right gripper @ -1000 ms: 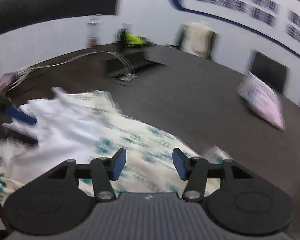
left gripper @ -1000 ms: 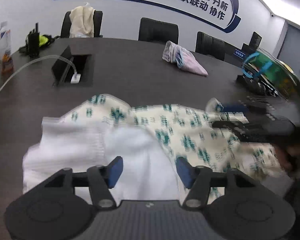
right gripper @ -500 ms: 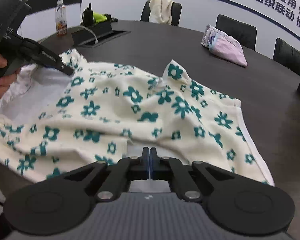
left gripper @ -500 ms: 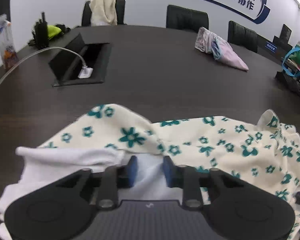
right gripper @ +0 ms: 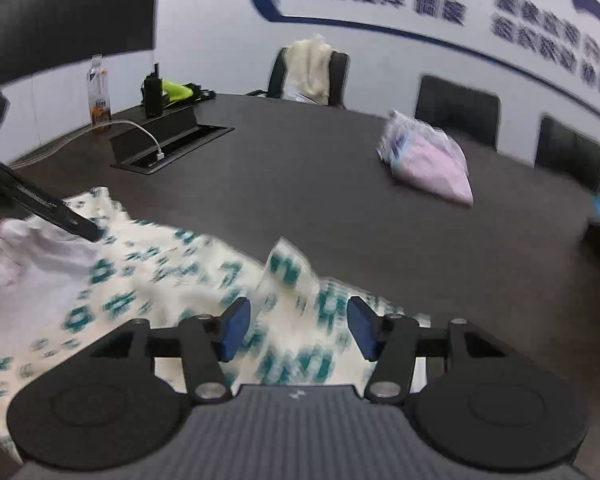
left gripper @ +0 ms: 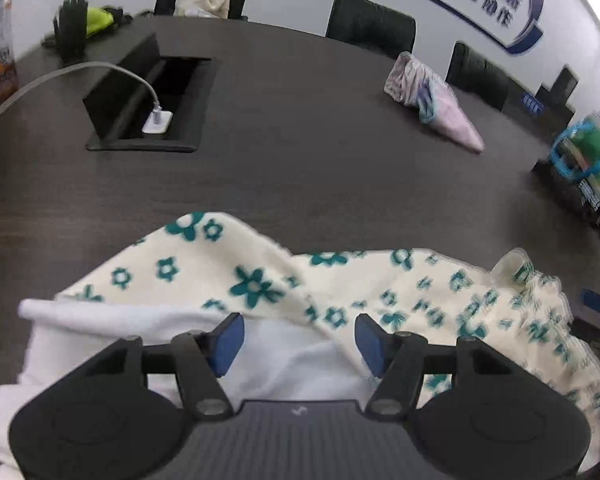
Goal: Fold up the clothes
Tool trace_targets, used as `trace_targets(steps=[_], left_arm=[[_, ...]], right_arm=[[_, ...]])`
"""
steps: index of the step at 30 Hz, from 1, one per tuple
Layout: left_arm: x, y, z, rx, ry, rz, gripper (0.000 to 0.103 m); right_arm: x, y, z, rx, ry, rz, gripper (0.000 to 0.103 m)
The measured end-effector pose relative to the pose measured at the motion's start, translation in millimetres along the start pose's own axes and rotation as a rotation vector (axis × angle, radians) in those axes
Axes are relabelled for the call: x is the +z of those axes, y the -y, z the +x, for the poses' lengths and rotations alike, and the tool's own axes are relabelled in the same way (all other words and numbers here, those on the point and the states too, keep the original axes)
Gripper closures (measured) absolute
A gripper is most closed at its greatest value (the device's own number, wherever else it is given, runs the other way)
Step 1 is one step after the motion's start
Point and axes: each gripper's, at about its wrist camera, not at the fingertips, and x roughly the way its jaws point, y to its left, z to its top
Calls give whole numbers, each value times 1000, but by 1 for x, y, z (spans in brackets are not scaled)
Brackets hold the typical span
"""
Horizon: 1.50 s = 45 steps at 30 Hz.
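On the dark surface [left gripper: 300, 160], the floral garment [left gripper: 260, 280] lies crumpled, its long axis running crosswise between your two claws. Your left claw [left gripper: 298, 338] gapes over its white inner end; your right claw [right gripper: 298, 328] gapes over the patterned end, gripping nothing.

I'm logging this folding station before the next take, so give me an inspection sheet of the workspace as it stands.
Surface: dark table, bare in the middle.
Job's things: floral garment lies crumpled at the near edge, white lining showing.
Clutter: pink bundle, drink bottle, radio, green bag.
Grippers: left gripper open over the lining; right gripper open over the garment.
Cables: white cable plugged into the open socket box.
Surroundings: black chairs, one draped with cream cloth; lettered wall.
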Motion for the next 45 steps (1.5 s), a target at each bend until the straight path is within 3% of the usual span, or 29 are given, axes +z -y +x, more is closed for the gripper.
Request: trace_targets(steps=[1, 2, 3, 4, 5, 7, 8, 10, 14, 16, 19, 20, 21, 22, 23, 33, 34, 36, 37, 40, 42, 45], left_arm=[[1, -2, 2, 19, 8, -31, 50], [0, -3, 3, 44, 21, -42, 62], [-1, -4, 2, 68, 36, -44, 66], [-3, -4, 2, 76, 47, -36, 69], [-6, -4, 2, 76, 57, -22, 69], [-11, -3, 3, 86, 85, 20, 71], [-13, -2, 4, 99, 97, 41, 74], [-17, -1, 4, 123, 120, 73, 81], [-16, -3, 3, 117, 117, 40, 77], [-9, -6, 4, 92, 93, 12, 70], [2, -6, 8, 75, 60, -13, 64], [3, -6, 9, 73, 58, -19, 64], [3, -5, 10, 76, 62, -13, 64], [1, -4, 11, 81, 68, -1, 64], [-1, -3, 11, 86, 74, 12, 64], [-8, -5, 1, 91, 101, 26, 64], [-8, -6, 0, 91, 103, 26, 64], [-10, -6, -2, 90, 107, 26, 64], [-10, -7, -4, 90, 109, 25, 64], [-9, -11, -11, 85, 116, 19, 61], [-6, -14, -14, 89, 119, 11, 57], [-3, -12, -10, 99, 110, 2, 57]], right_arm=[[7, 3, 16, -21, -15, -23, 50], [9, 4, 30, -5, -64, -40, 63], [11, 6, 43, 11, -113, -57, 75], [13, 7, 57, 28, -162, -74, 98], [15, 9, 70, 43, -207, -91, 99], [18, 9, 78, 46, -212, -118, 100], [19, 9, 79, -5, -198, -118, 103], [21, 11, 81, -103, -170, -118, 103], [23, 22, 68, -186, -87, -13, 101], [24, 15, 70, -120, -97, -55, 95], [25, 3, 74, -22, -112, -119, 30], [26, -1, 75, 11, -116, -141, 30], [26, -5, 76, 43, -121, -162, 39], [26, -8, 77, 72, -125, -182, 85], [27, -9, 79, 47, -118, -192, 101], [17, -19, 98, -280, -68, -329, 97], [15, -20, 100, -316, -64, -344, 92], [12, -21, 102, -381, -54, -368, 65], [13, -16, 87, -325, -36, -303, 51], [16, -1, 42, -152, 16, -111, 50], [3, 6, 22, 36, -25, -52, 50], [-20, -8, 10, 92, -76, -99, 50]])
